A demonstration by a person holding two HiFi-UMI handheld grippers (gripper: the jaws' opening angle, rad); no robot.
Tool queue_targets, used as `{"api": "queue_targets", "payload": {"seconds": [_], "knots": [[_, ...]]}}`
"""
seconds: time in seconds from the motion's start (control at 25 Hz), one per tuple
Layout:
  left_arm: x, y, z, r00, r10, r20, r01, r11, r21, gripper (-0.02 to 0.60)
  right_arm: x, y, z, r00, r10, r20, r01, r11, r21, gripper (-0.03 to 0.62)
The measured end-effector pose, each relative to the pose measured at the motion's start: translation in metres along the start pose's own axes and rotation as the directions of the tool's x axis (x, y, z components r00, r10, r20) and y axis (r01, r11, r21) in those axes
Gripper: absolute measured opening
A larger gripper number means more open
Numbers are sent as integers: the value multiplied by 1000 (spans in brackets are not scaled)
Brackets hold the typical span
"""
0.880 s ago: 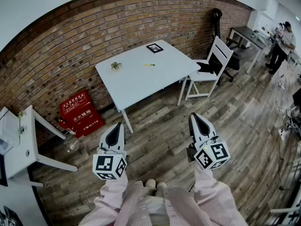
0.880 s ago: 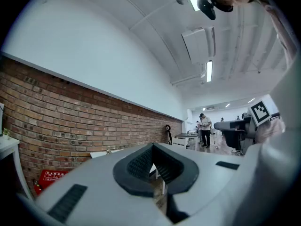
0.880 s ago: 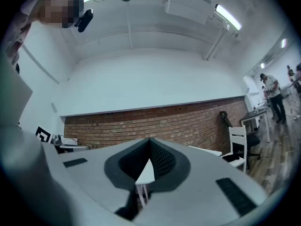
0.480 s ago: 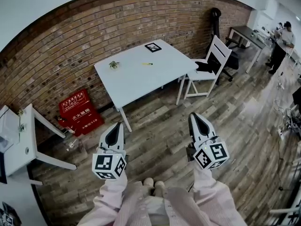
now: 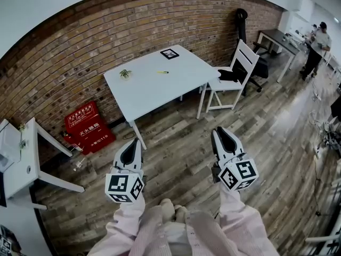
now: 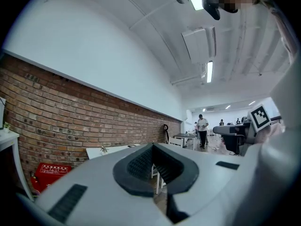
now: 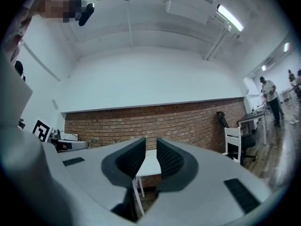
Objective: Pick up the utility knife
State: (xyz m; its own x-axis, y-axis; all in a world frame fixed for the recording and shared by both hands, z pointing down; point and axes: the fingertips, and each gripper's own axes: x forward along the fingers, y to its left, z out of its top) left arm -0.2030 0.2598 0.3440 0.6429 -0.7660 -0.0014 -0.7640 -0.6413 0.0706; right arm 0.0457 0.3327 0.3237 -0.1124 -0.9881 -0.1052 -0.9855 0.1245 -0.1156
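Closest in, level over the grey-brown plank floor (image 5: 176, 159): left gripper (image 5: 131, 144) with jaws pressed together on nothing, right gripper (image 5: 220, 135) with jaws a narrow slit apart, equally empty. Well ahead of both jaws, lying flat on the white square counter (image 5: 154, 95) toward its far side: the slim yellow utility knife (image 5: 162, 72). Likely light, stiff and smooth-sided, so best pinched across the mid-handle from above with jaws opened wider, away from the blade end, too small here to make out.
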Motion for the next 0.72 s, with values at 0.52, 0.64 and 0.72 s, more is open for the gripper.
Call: {"api": "queue_targets", "payload": {"seconds": [0.52, 0.64, 0.72], "knots": [[19, 6, -7, 1000, 22, -16, -22, 1000, 1, -8, 25, -12, -13, 999, 26, -24, -25, 999, 25, 161], [31, 12, -9, 999, 26, -19, -26, 1000, -4, -8, 37, -18, -16, 999, 25, -28, -24, 999, 29, 167], [41, 14, -12, 999, 22, -24, -23, 1000, -9, -8, 45, -24, -19, 999, 22, -33, -21, 999, 31, 169]]}}
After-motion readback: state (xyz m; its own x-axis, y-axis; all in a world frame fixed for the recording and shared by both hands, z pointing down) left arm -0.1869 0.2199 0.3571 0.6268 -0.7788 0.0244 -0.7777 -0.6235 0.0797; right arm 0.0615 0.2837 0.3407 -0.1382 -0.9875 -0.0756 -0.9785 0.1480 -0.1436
